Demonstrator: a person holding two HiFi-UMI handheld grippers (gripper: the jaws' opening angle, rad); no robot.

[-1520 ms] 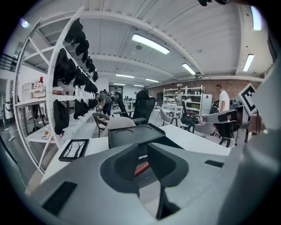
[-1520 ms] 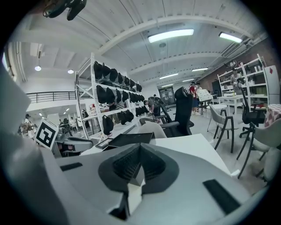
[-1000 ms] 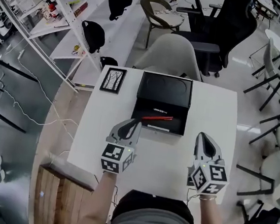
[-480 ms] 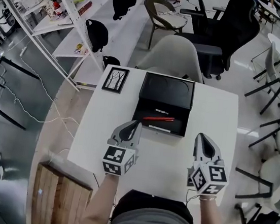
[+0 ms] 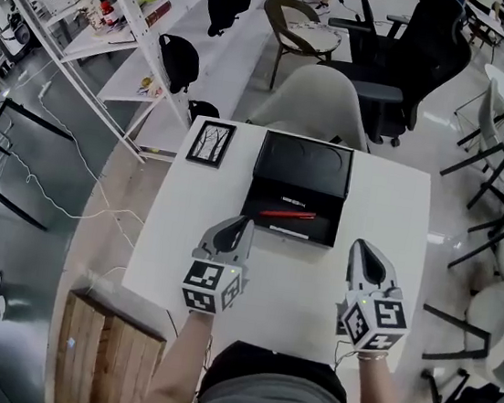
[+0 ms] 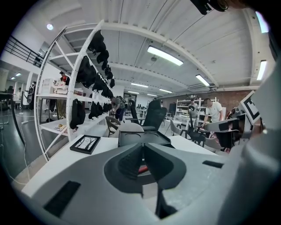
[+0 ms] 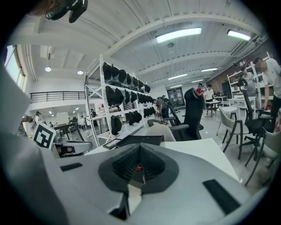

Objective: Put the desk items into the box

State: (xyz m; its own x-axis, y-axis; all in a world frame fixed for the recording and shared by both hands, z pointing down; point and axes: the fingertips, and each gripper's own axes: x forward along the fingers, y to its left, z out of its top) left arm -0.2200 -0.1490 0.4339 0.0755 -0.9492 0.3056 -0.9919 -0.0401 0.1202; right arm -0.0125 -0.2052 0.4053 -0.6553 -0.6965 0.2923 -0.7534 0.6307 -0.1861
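With the red pen point(image 5: 287, 214) now settled inside the box point(image 5: 303, 166), the left gripper point(image 5: 242, 225) has just been closing its fingers point(image 6: 129, 162) on nothing, the right gripper's point(image 5: 361, 249) are together and empty too, and only the frame point(image 5: 211, 143) waits on the tabletop point(image 5: 305, 286).

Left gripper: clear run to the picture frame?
Probably yes. The picture frame lies on bare table ahead-left of the left gripper, beside the box, nothing between. Its fingers have just closed empty and must reopen.
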